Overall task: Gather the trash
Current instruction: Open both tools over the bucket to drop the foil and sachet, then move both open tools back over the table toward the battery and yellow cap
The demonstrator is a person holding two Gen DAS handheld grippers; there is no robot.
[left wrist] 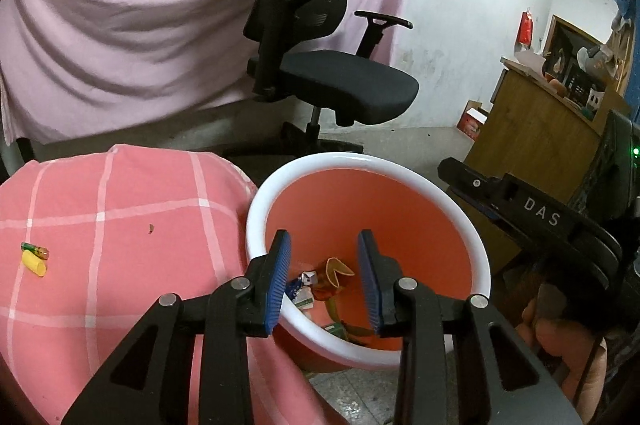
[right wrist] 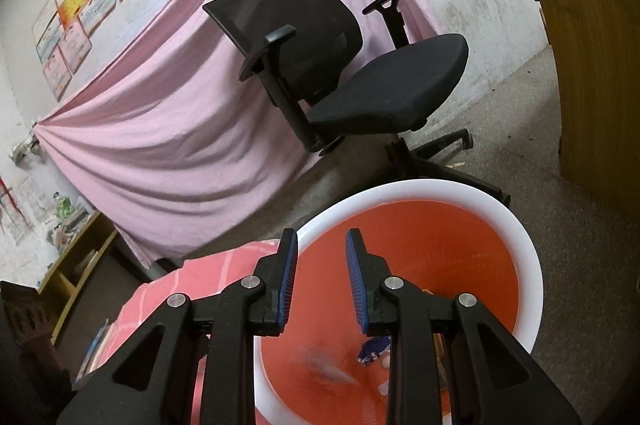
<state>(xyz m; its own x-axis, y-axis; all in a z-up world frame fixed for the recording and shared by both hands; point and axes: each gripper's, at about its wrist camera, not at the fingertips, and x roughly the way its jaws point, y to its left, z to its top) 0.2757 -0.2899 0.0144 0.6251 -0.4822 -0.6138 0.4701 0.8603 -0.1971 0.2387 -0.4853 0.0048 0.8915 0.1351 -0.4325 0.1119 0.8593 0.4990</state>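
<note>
Both grippers hang over the bin's mouth, jaws parted and holding nothing.

Left gripper (left wrist: 324,257) sits above the near rim of the orange bin (left wrist: 472,237), its blue pads apart with only air between them; the right gripper (right wrist: 322,265) is likewise released over the same bin (right wrist: 528,257), nothing between its pads. Trash (left wrist: 320,285) lies at the bottom: paper scraps, a blue-and-white wrapper (right wrist: 374,349) and a yellow peel. Touching the bin's left side is a pink checked cushion (left wrist: 120,217), where a green battery (left wrist: 35,249) and a yellow tube (left wrist: 34,263) lie close together near its left edge. Beyond the bin, bare floor (right wrist: 560,225) opens up to a black office chair (left wrist: 320,65) and a wooden cabinet (left wrist: 532,129) on the right.
</note>
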